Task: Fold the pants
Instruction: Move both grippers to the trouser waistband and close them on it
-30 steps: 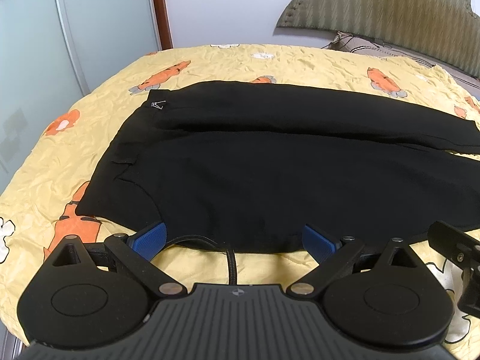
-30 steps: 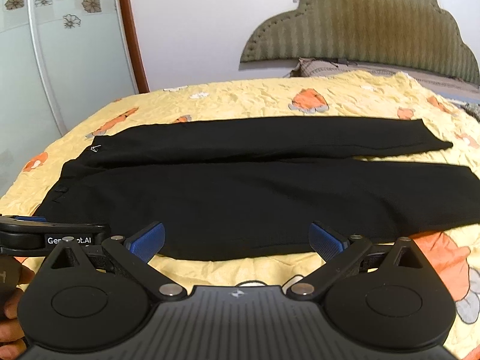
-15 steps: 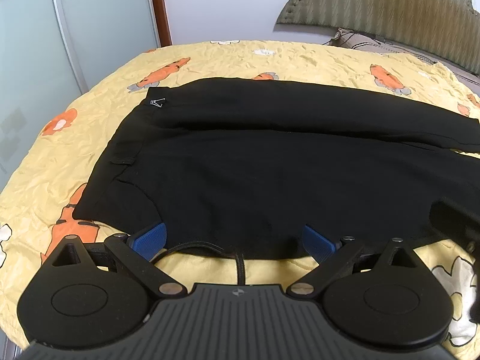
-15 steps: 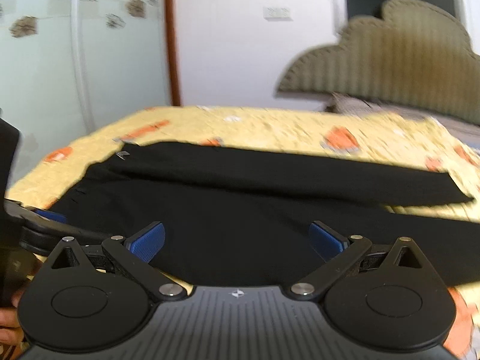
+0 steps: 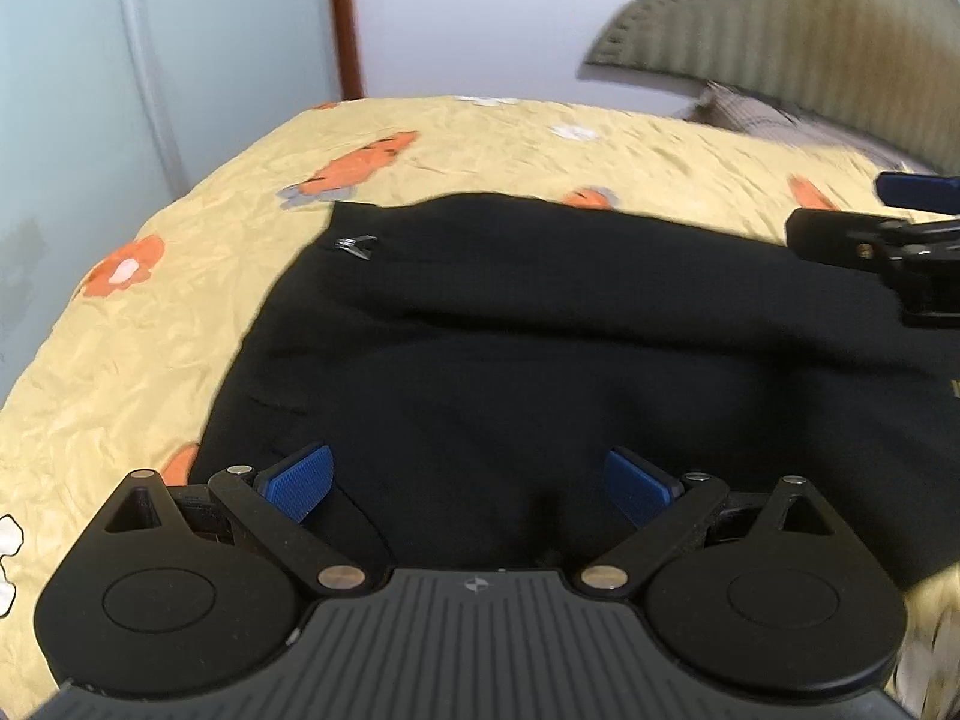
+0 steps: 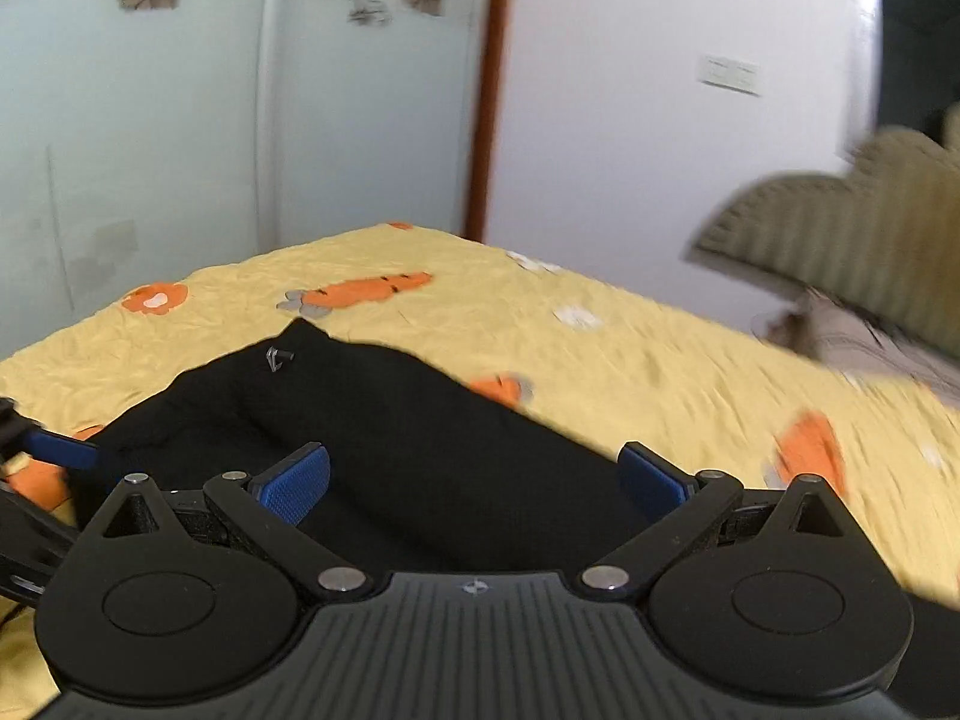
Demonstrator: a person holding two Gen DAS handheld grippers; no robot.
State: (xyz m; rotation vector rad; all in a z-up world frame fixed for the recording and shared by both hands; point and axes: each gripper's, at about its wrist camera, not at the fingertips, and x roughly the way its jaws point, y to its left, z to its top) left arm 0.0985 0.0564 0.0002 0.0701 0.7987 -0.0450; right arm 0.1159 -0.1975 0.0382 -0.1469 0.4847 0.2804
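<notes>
- Black pants (image 5: 540, 360) lie spread on the yellow bedsheet (image 5: 180, 324), waistband end toward the wardrobe doors (image 6: 180, 120), with a small silver logo (image 5: 355, 246) near the far waist corner.
- From what I see, the legs lie side by side, the far one forming a long ridge over the near one. I judge the lengthwise fold to be roughly in place, though the blur keeps me from checking how well the edges line up.
- My left gripper (image 5: 468, 483) hangs over the near hip area with its blue pads (image 5: 298, 482) wide apart and nothing between them. I cannot tell whether they touch the cloth.
- My right gripper (image 6: 474, 480) is likewise spread, empty, over the far leg near the waist; in the left wrist view it shows at the right edge (image 5: 888, 240).
- What is left, as I read it: no crosswise fold is visible, so the cuffs have yet to be brought to the waistband, perhaps with one more fold after that. The cuff end is out of both views.
- I would put the task near its start or early middle, with neither claw holding fabric.
</notes>
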